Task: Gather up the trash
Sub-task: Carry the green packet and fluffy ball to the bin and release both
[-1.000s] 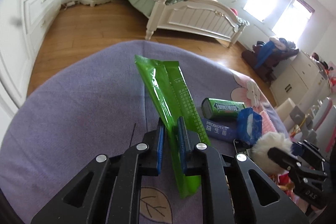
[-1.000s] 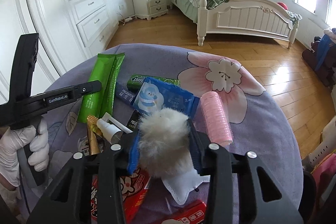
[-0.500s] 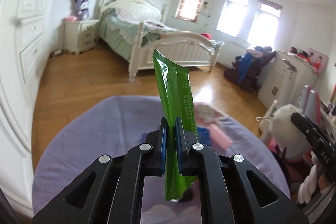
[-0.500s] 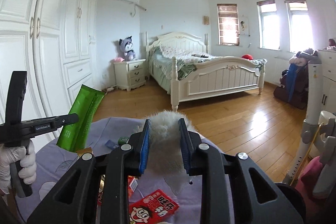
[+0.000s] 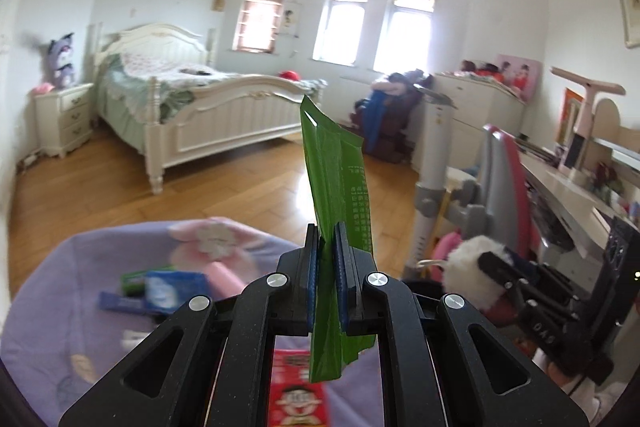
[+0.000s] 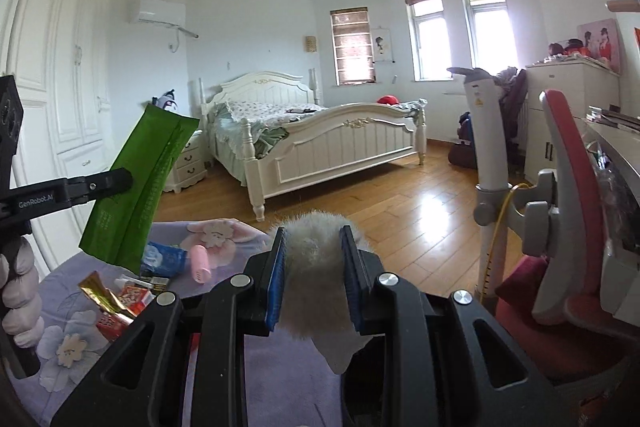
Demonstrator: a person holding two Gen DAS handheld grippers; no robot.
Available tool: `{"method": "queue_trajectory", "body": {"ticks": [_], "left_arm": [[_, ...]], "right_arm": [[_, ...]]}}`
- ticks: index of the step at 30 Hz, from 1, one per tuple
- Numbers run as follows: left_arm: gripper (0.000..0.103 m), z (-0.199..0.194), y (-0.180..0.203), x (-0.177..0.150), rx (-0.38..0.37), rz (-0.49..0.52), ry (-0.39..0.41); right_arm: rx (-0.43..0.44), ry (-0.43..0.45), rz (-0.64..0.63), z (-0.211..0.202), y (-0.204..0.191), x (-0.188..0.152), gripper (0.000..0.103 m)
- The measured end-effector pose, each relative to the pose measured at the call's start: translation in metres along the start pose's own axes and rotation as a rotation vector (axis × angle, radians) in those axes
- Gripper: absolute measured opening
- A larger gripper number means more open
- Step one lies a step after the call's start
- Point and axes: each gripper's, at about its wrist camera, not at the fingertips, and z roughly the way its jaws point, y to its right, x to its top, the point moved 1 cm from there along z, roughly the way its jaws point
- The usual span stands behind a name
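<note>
left gripper (image 5: pixel 325 281): jaws nearly shut, pads pinching a green wrapper (image 5: pixel 340 211) low on its length. Most of it stands up above the fingers and a short tail hangs below. My read: gripped near one end so the flat foil stays stiff and clear of the table.
right gripper (image 6: pixel 315 281): jaws part closed, clamped on a white fluffy ball (image 6: pixel 314 267). Fur bulges above and below the pads, so it is squeezed, not just resting. A white flap hangs under it.
why lifted: both pieces are off the table, looks like the carry stage toward a bin. No bin in either view, can't say where it is.
trash left: on the purple floral tablecloth (image 6: pixel 60 339) are a red snack pack (image 6: pixel 120 311), gold foil (image 6: pixel 100 293), blue packet (image 6: pixel 164 259), pink roller (image 6: pixel 200 259) and a small dark box (image 6: pixel 158 283). Which of these count as trash I can't tell.
table edge: rounded far edge in the left view, open wood floor (image 5: pixel 120 187) past it toward the bed (image 5: pixel 208 115).
tight side: grey chair post (image 6: pixel 490 187) and pink chair (image 6: pixel 568 207) near the right gripper, with a desk (image 5: pixel 568 195) behind. Little swing room there.
open side: ahead over the floor.
gripper spacing: in the left view the right gripper with its ball sits just beside. The upright wrapper could brush it if the hands converge.
person: gloved hand (image 6: pixel 20 291) on the left gripper's handle, at the left edge of the right view.
</note>
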Motion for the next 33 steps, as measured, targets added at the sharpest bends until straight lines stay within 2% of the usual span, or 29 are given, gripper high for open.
{"method": "queue_trajectory", "body": {"ticks": [9,19,26,33], "left_arm": [[0.009,0.057,0.068,-0.032,-0.132,0.048,-0.098],[0.009,0.113,0.097,-0.062,-0.244,0.018,-0.237],[0.009,0.146,0.108,-0.084,-0.275,-0.008,-0.329],[0.009,0.163,0.114,-0.091,-0.288,-0.009,-0.370]], "right_arm": [[-0.107,-0.035,0.073,-0.003,0.057,-0.026,0.026],[-0.179,-0.118,0.120,0.009,0.092,-0.056,0.026],[-0.191,-0.163,0.148,0.018,0.107,-0.071,0.026],[-0.193,-0.195,0.177,0.022,0.116,-0.081,0.029]]}}
